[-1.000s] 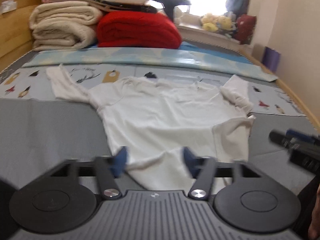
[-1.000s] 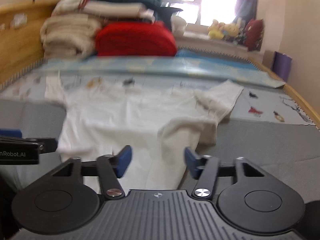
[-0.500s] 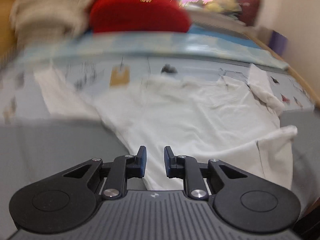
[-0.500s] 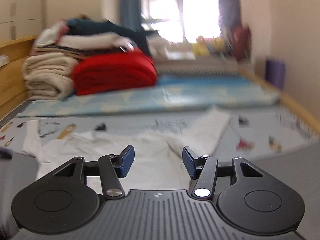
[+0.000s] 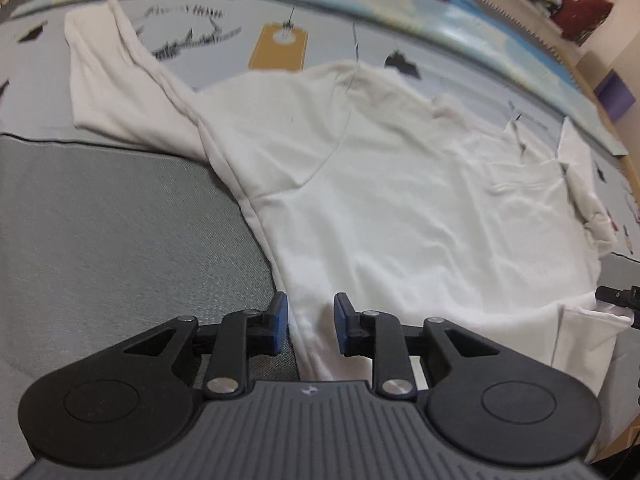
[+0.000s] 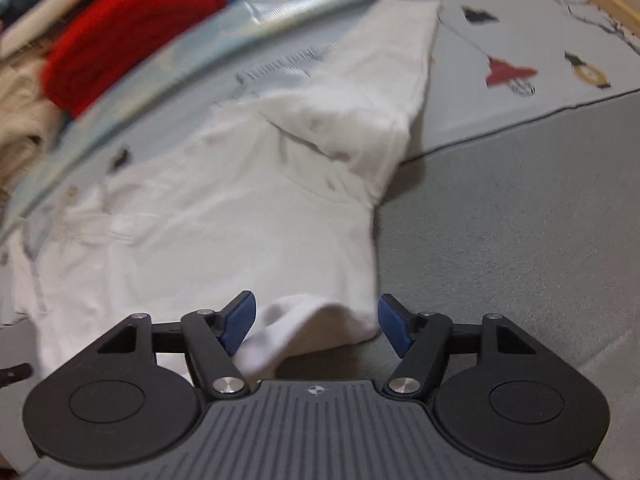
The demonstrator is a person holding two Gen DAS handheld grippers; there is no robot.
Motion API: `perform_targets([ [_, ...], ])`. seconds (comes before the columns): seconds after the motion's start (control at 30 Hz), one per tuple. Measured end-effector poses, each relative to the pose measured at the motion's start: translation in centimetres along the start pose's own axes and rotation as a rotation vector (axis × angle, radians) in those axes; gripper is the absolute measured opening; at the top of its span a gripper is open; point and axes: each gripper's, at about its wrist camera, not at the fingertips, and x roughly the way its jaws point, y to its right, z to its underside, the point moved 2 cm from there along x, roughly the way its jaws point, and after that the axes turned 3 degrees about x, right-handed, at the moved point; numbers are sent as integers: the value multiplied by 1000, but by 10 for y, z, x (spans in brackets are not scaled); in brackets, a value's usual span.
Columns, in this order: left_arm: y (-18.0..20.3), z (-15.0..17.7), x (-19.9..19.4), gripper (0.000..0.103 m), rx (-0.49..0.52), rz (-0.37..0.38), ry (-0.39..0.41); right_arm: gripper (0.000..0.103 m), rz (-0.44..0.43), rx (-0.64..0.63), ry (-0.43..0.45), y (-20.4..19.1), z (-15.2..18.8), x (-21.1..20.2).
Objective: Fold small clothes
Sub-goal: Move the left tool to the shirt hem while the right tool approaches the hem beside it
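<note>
Pointing steeply down, your left gripper (image 5: 308,322) sits over the lower left hem of the white long-sleeved cotton shirt (image 5: 400,208). Jaws narrow, having just opened a little; the shirt's side edge lies in the gap between the blue pads (image 5: 279,322), and neither pad visibly presses on it.

Your right gripper (image 6: 314,326) sits over the opposite hem corner. Jaws wide, having just been opening. A rumpled fold of hem (image 6: 288,328) rises between them, close against the left pad (image 6: 238,322), clear of the right one. No pinch seen.

Shirt location: spread front-up on the bed, lower half on the grey textured mat (image 5: 112,232), upper half and both sleeves on the pale blue printed sheet (image 5: 280,46). Left sleeve (image 5: 116,80) stretched outward and flat. Right sleeve (image 6: 384,92) folded back at the shoulder, bunched where it meets the body.

Background: folded red blanket (image 6: 132,32) at the head of the bed, beige folded bedding (image 6: 20,120) beside it. Right wrist view is blurred on its left side.
</note>
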Motion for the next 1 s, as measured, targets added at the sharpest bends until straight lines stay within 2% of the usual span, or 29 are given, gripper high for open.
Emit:
perform_targets([
  [0.13,5,-7,17,29,18,-33,-31,66,25,-36,-11,-1,-9,17],
  [0.2,7,-11,25,29,38,-64,-36,45,22,-87,-10,-11,-10,22],
  [0.23,7,-14,29,29,43,-78,-36,37,34,-122,-4,-15,-11,24],
  [0.27,7,-17,32,25,43,-90,-32,17,42,-158,0,-21,-12,27],
  [0.3,7,-21,34,12,45,-96,-19,14,41,-184,9,-26,-13,28],
  [0.33,8,-26,35,6,50,-100,-2,13,32,-195,24,-30,-16,29],
  [0.57,21,-68,32,5,106,-125,176,10,-21,-138,158,-24,-53,27],
  [0.67,18,-89,26,5,80,-172,265,10,-16,-115,232,-23,-68,24],
  [0.73,15,-101,19,5,39,-156,325,10,-12,-114,306,-26,-77,19],
  [0.83,22,-108,15,11,44,-175,329,12,35,-132,366,-29,-84,18],
  [0.9,25,-109,7,15,38,-176,336,21,73,-160,345,-29,-85,20],
  [1.0,33,-103,-5,15,11,-52,332,36,85,-196,385,-30,-83,5],
])
